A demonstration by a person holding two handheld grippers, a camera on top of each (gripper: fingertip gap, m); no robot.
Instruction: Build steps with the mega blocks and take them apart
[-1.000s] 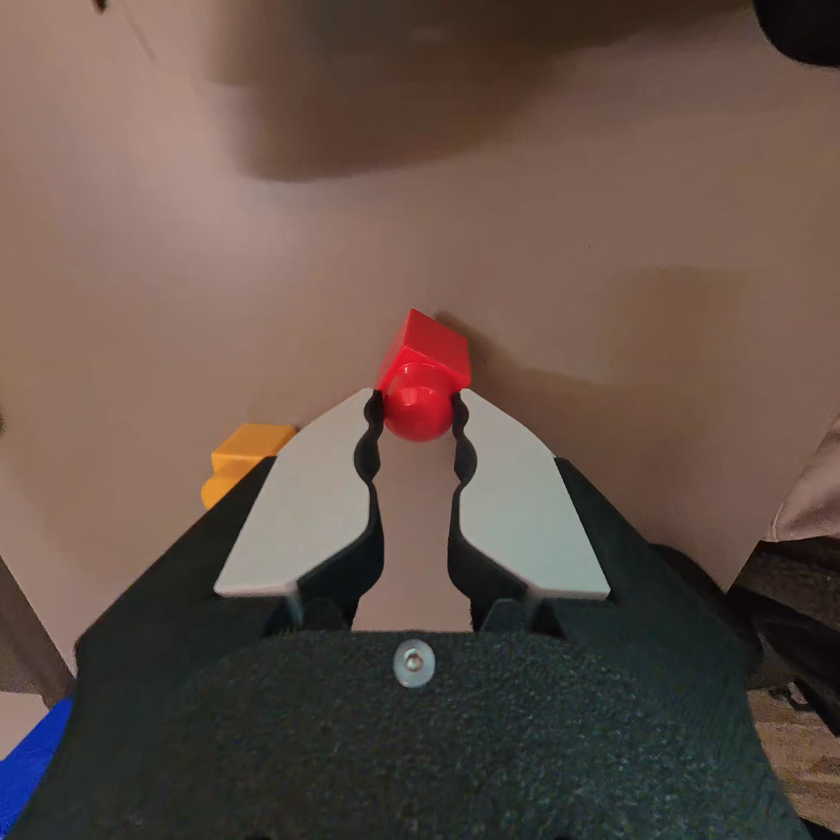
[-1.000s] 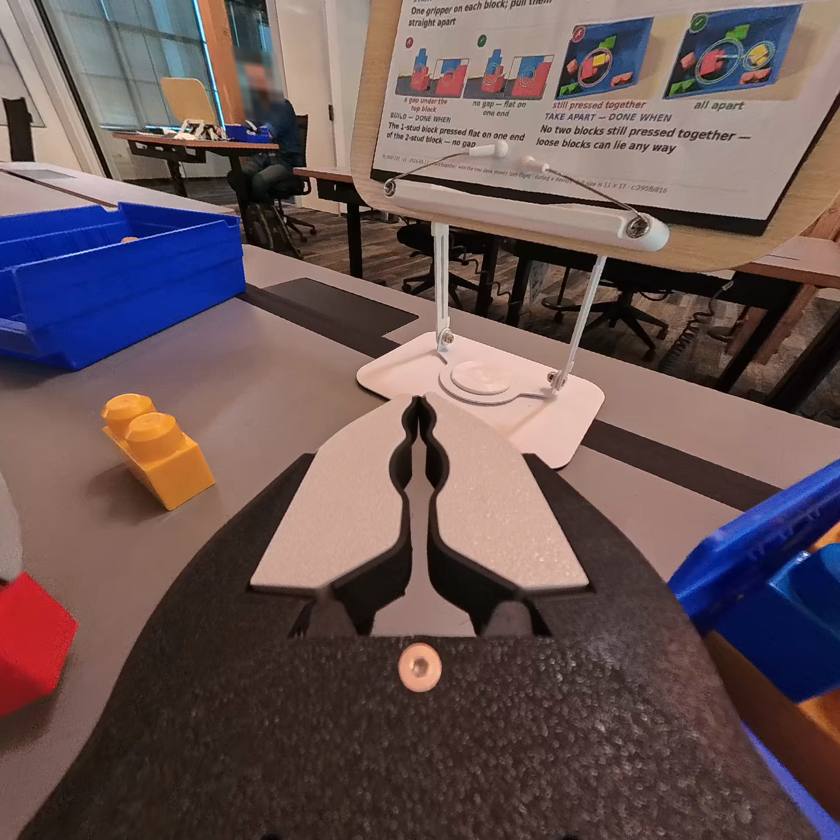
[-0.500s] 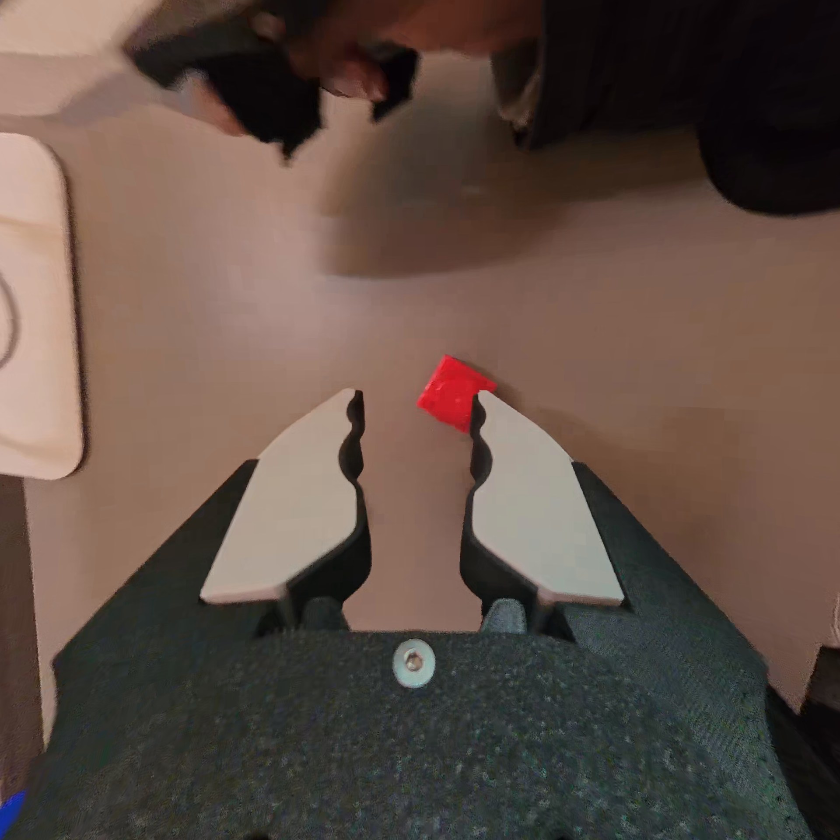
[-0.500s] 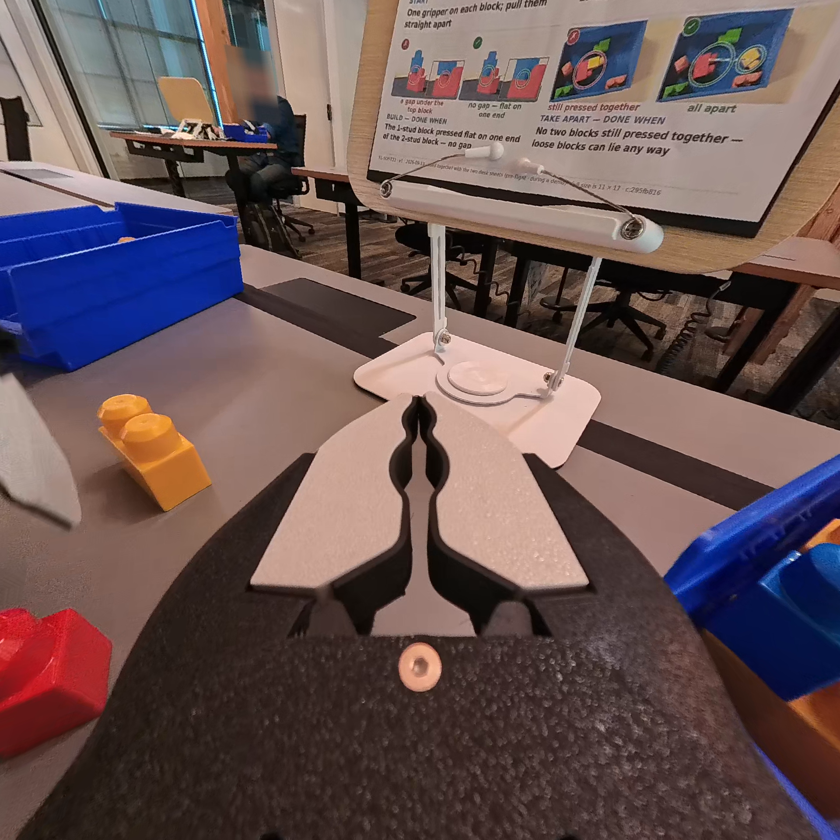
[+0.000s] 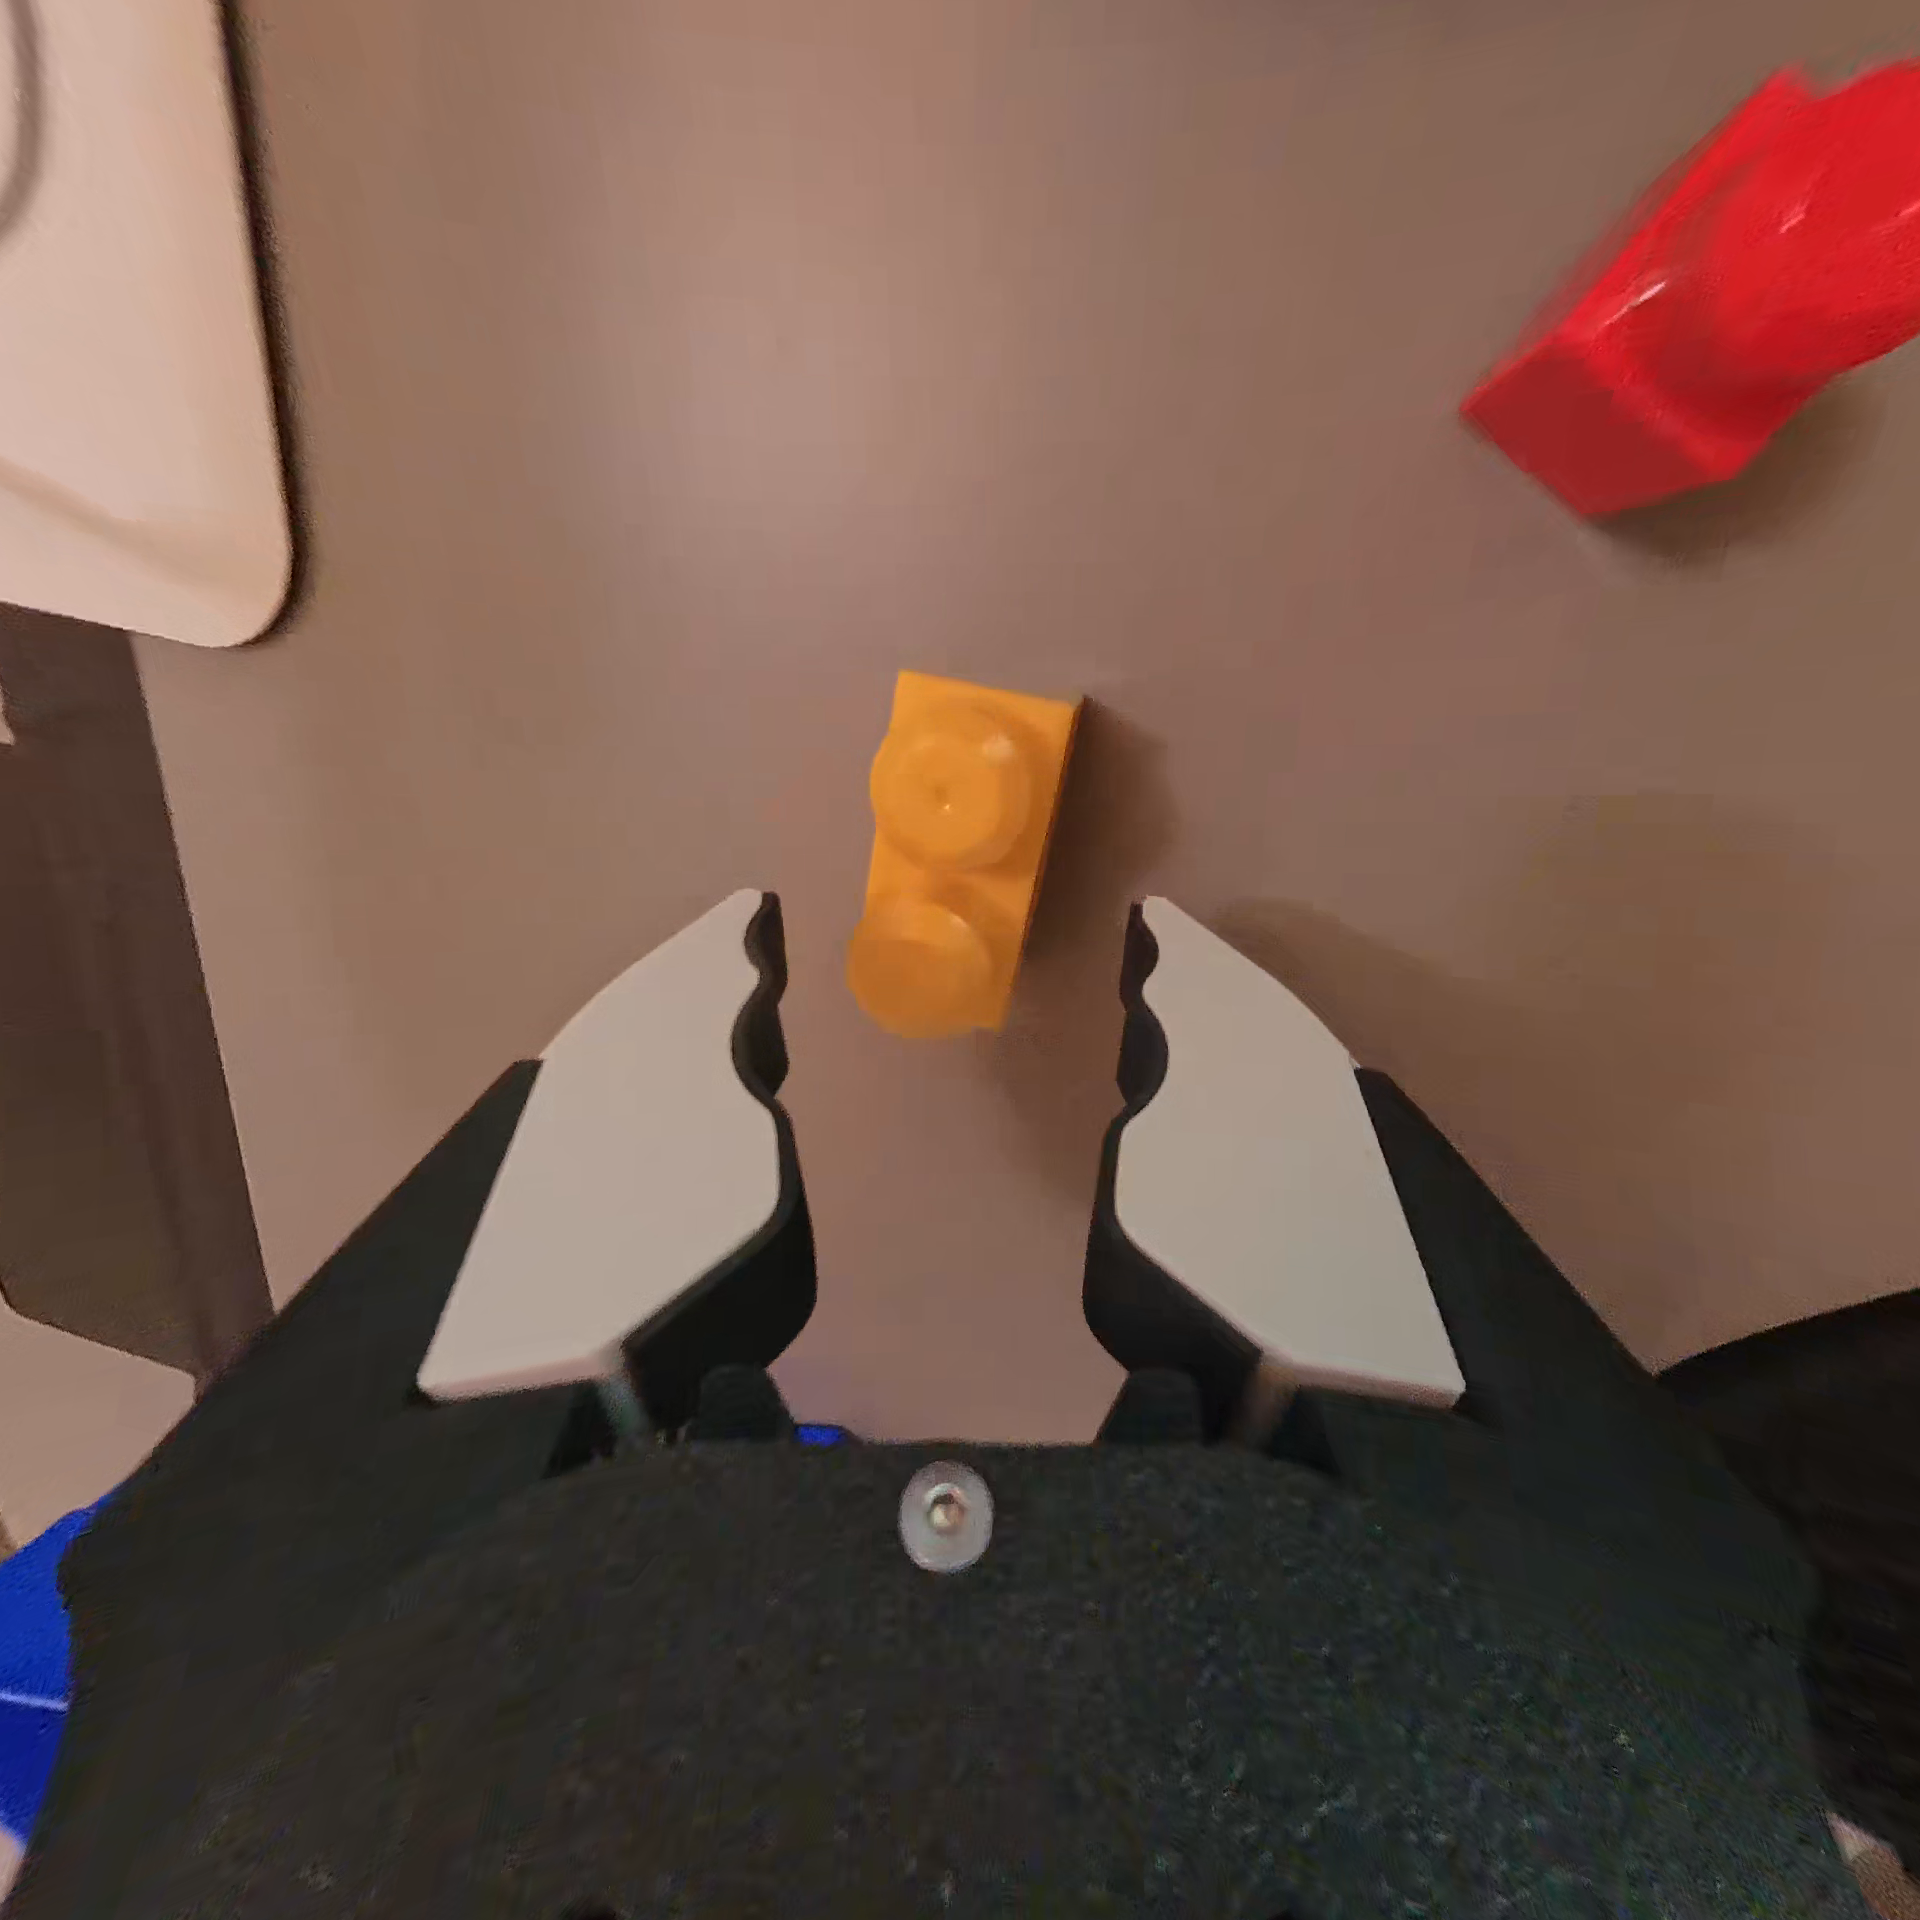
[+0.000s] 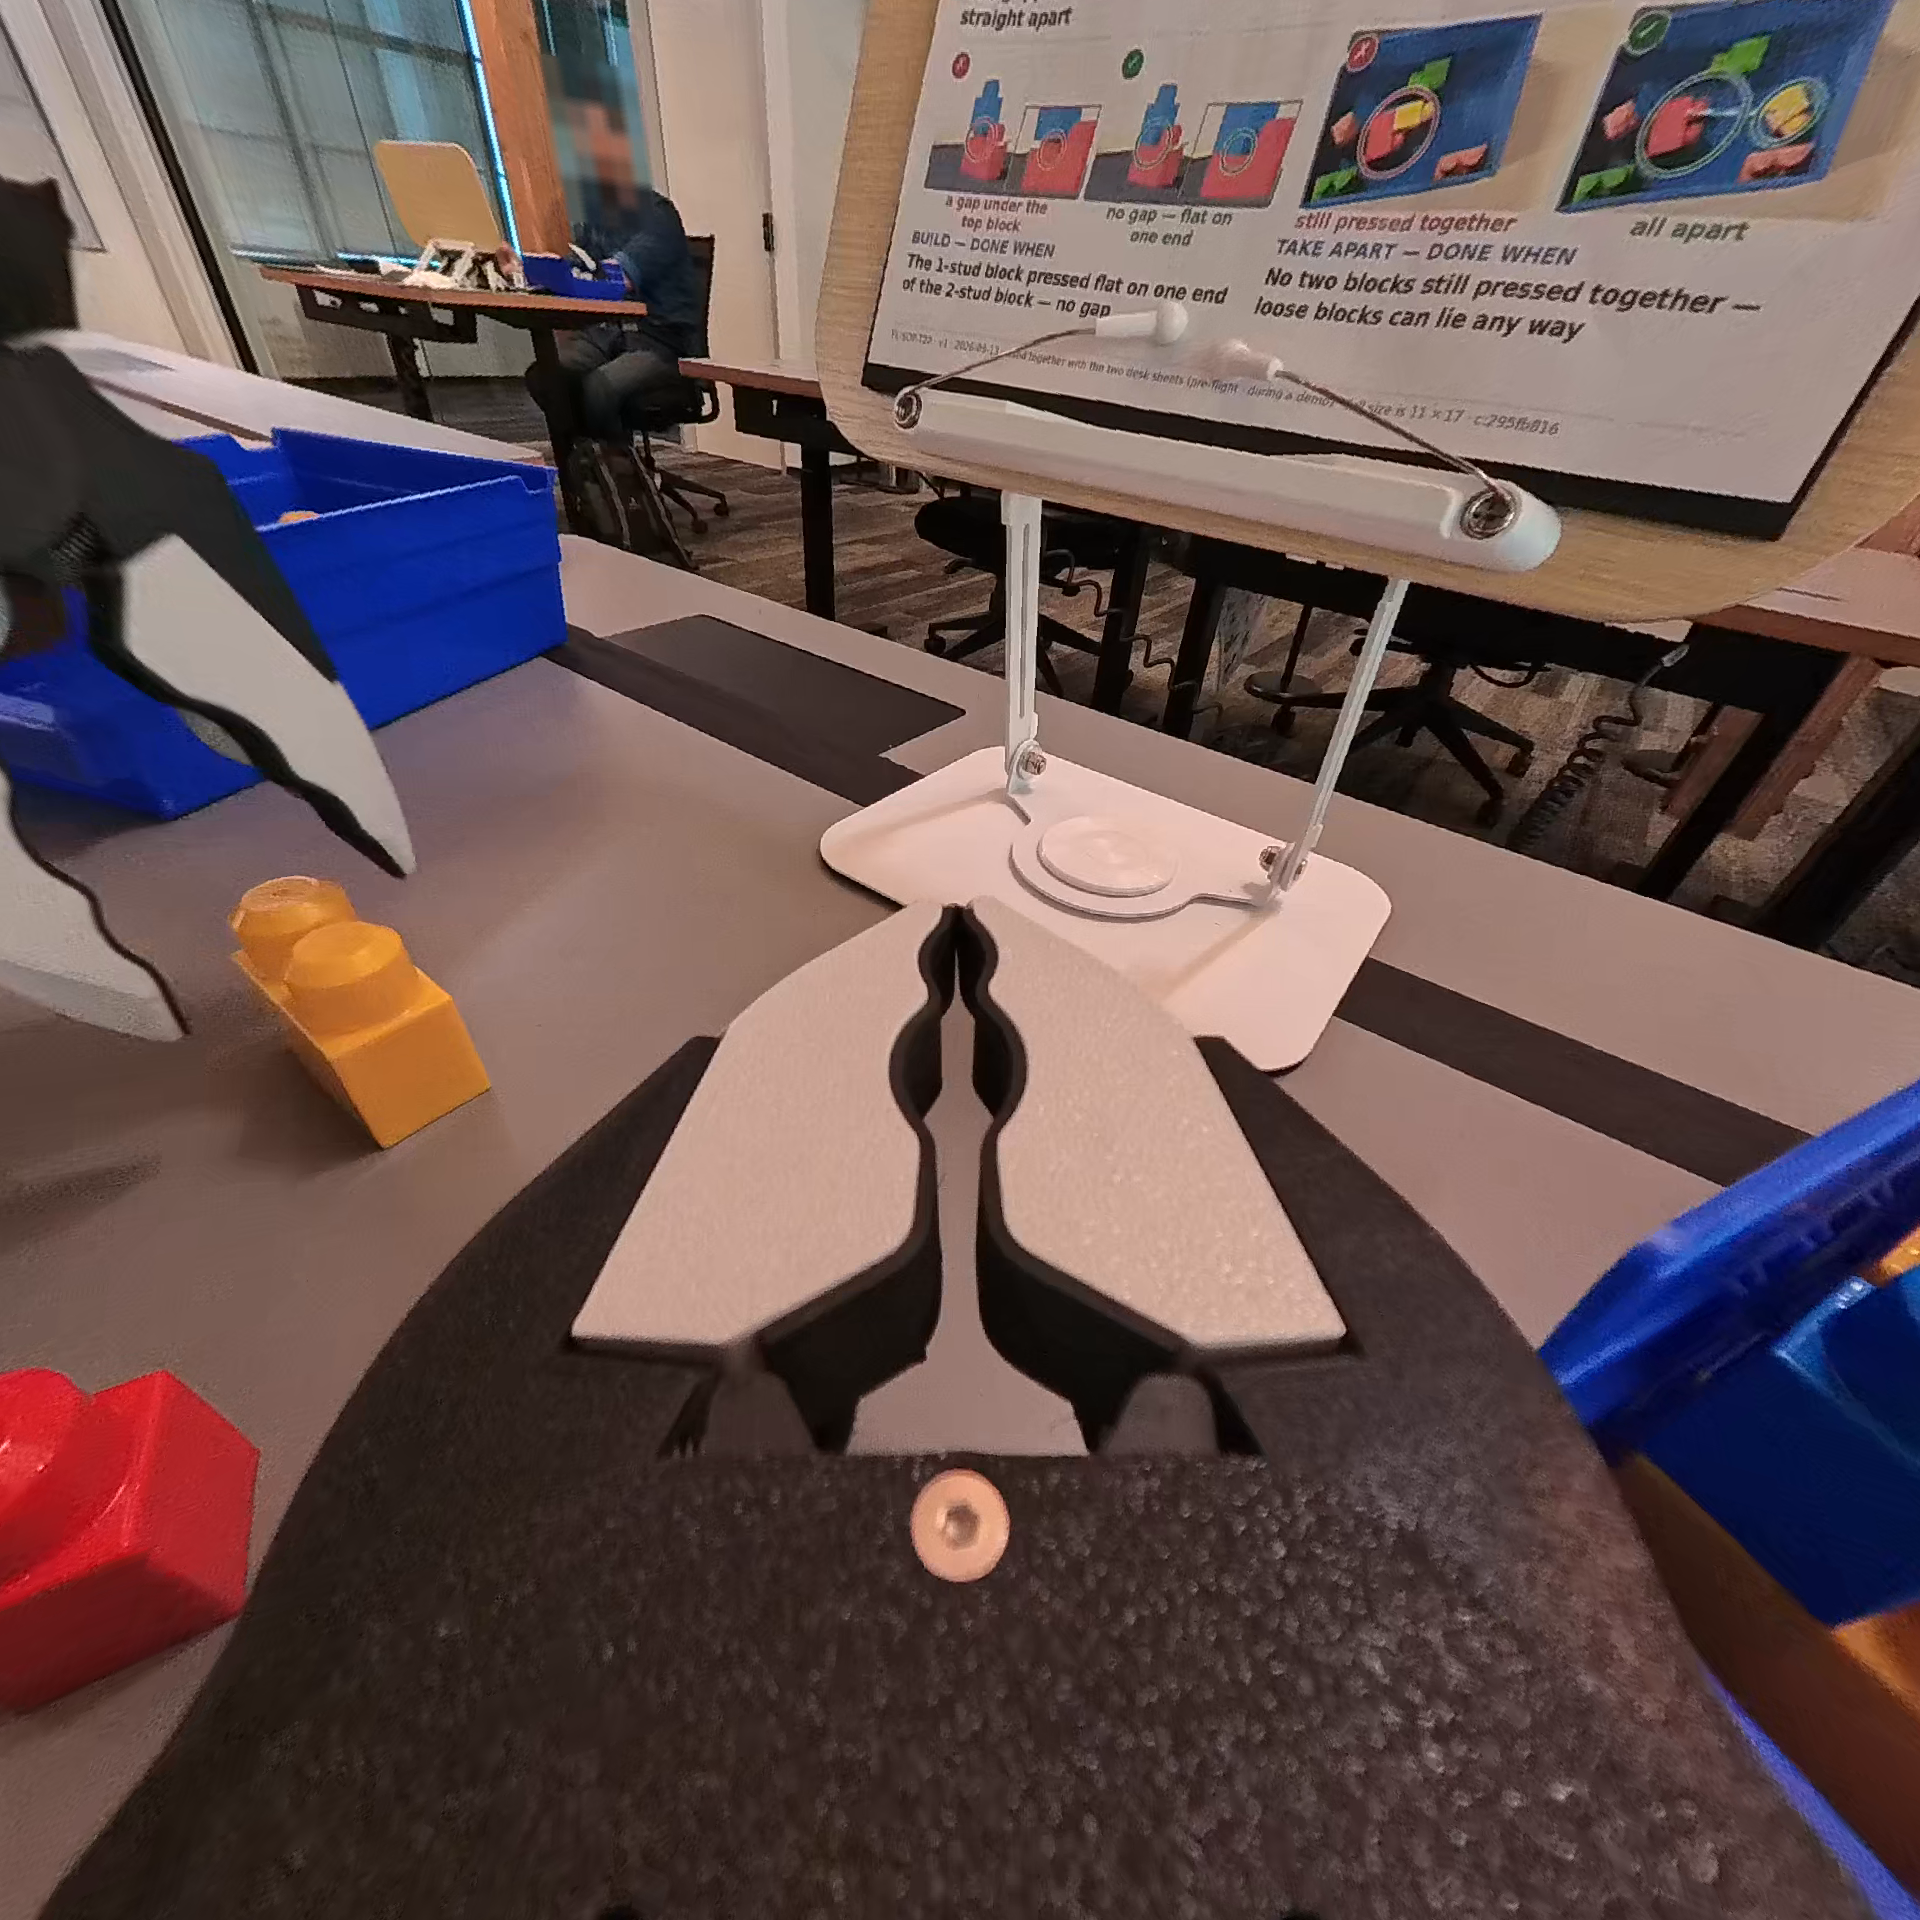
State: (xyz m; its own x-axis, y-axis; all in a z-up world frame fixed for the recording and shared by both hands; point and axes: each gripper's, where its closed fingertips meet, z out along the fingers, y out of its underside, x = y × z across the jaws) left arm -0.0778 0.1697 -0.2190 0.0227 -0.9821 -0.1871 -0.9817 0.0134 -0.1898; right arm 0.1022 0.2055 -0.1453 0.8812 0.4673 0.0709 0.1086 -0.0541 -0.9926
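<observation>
Two loose blocks are seen in the left wrist view, where the left gripper [image 5: 951, 914] is held above the grey table [image 5: 727, 416] with its jaws spread wide and nothing gripped. A yellow two-stud block [image 5: 961, 862] is framed just ahead of the gap between the fingertips, studs up, touched by neither finger. A red block [image 5: 1704, 312] is shown well apart at the upper right, blurred, and lying on the table on its own. A corner of a white stand base [image 5: 125, 312] is caught at the upper left. In the right wrist view, the right gripper [image 6: 956, 925] is pictured low over the table with its jaws closed together, or nearly so, and nothing between them. The yellow two-stud block [image 6: 358, 1013] is seen to its left under the raised left gripper [image 6: 281, 925], and the red block [image 6: 114, 1517] sits at the lower left edge. Blue bins [image 6: 395, 582] are placed at the far left and near right, and an instruction sheet on a white stand [image 6: 1143, 862] is set up behind. No blocks are shown pressed together, so no step is standing; whether building is still to be started or taking apart is just finished cannot be told. A grasp of the yellow block is judged the likely step in hand.
</observation>
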